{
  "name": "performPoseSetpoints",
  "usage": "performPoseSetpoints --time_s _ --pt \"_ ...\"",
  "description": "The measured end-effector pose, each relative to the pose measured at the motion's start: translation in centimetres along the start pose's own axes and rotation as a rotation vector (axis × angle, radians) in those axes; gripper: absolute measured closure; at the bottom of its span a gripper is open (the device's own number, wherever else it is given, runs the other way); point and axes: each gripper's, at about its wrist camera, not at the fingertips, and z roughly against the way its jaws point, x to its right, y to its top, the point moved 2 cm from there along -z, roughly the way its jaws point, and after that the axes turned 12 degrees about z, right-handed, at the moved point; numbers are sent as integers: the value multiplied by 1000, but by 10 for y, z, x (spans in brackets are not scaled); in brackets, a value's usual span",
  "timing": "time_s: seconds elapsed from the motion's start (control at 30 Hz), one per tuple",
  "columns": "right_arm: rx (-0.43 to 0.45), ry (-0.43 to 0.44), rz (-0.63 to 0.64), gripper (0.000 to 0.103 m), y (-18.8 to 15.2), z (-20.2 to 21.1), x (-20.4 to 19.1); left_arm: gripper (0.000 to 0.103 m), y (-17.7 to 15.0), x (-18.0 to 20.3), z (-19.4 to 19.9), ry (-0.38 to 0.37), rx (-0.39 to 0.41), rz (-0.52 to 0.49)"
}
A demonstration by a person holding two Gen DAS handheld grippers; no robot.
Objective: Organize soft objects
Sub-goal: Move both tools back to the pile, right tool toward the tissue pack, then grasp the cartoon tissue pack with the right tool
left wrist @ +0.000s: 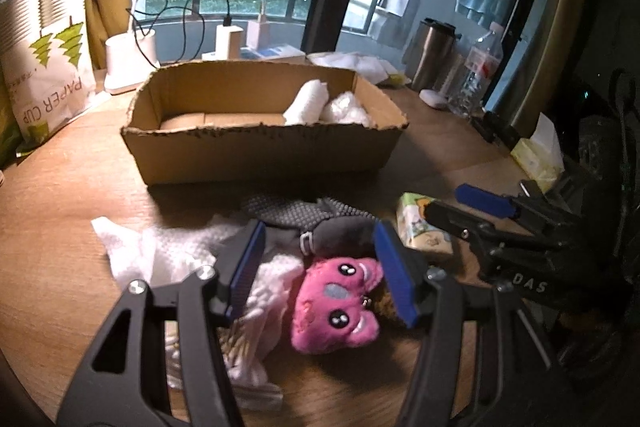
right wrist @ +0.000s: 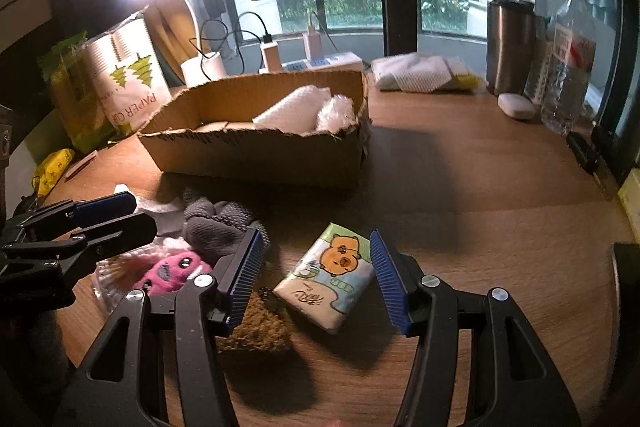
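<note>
A pink plush toy (left wrist: 336, 303) lies on the wooden table on a white fluffy cloth (left wrist: 264, 291). My left gripper (left wrist: 320, 269) hangs open over it, one blue pad on each side, neither pressing. A grey knobbly glove (left wrist: 308, 219) lies just beyond. My right gripper (right wrist: 316, 279) stands open around a cartoon tissue pack (right wrist: 328, 279), its pads apart from it. A brown knitted piece (right wrist: 256, 327) lies under its left finger. The right wrist view also shows the plush (right wrist: 172, 271), the glove (right wrist: 216, 223) and the left gripper (right wrist: 104, 215).
An open cardboard box (left wrist: 264, 151) stands behind the pile with white rolled cloths (left wrist: 308, 103) at its right end. A paper-cup bag (left wrist: 48, 67) and lamp base (left wrist: 128, 63) stand at the left, a steel flask (right wrist: 510, 43) and water bottle (right wrist: 568, 59) at the right.
</note>
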Motion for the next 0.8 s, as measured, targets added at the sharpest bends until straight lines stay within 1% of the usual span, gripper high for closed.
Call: performPoseSetpoints --time_s 0.1,0.3,0.5,0.57,0.63,0.77,0.8 --pt "-28 26 -10 36 -3 -10 4 44 1 3 -8 5 -16 -6" --pt "-59 36 -24 33 -7 -22 10 44 4 10 -23 20 -39 -17" --pt "-119 25 0 33 -12 -36 10 44 6 16 -35 40 -59 -31" --pt "-118 42 -21 33 -14 -36 14 44 5 20 -40 49 -71 -40" --pt "-116 32 -21 33 -14 -35 18 44 4 22 -44 56 -80 -44" --pt "-117 45 -34 34 -18 -32 27 43 4 27 -56 77 -100 -58" --pt "-116 46 -37 36 -18 -32 29 40 4 28 -59 79 -106 -60"
